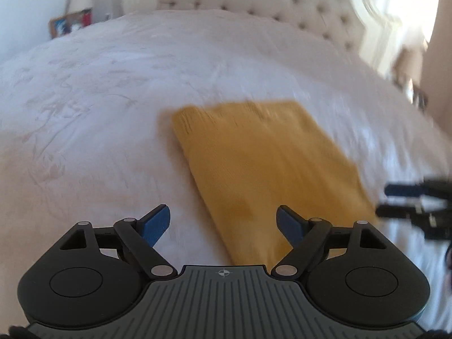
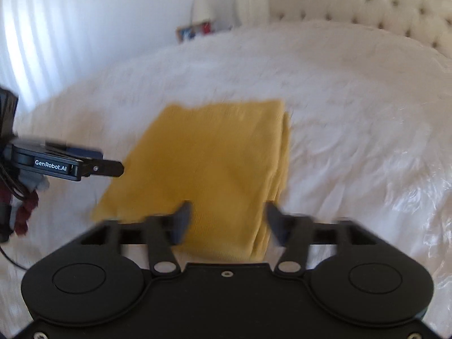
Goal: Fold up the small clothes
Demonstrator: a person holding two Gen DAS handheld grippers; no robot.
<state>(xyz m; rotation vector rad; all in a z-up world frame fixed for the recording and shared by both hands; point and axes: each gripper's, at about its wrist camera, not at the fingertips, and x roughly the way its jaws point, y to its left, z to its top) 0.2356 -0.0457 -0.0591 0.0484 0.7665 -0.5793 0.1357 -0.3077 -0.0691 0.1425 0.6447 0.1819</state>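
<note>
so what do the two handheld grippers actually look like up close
Both are black. The left gripper has blue pads on its fingers, a ribbed grey plate with a crosshair mark, and two round discs. From the right wrist view its side reads GenRobot.AI in white, with black cables behind. The right gripper has darker pads and a plain black plate.

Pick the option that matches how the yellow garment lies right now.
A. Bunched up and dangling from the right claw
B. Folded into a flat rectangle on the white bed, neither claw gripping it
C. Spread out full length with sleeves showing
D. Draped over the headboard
B: the yellow garment lies as a flat folded rectangle on the white bed, and both the right claw and left claw stand open, pinching nothing.
</note>
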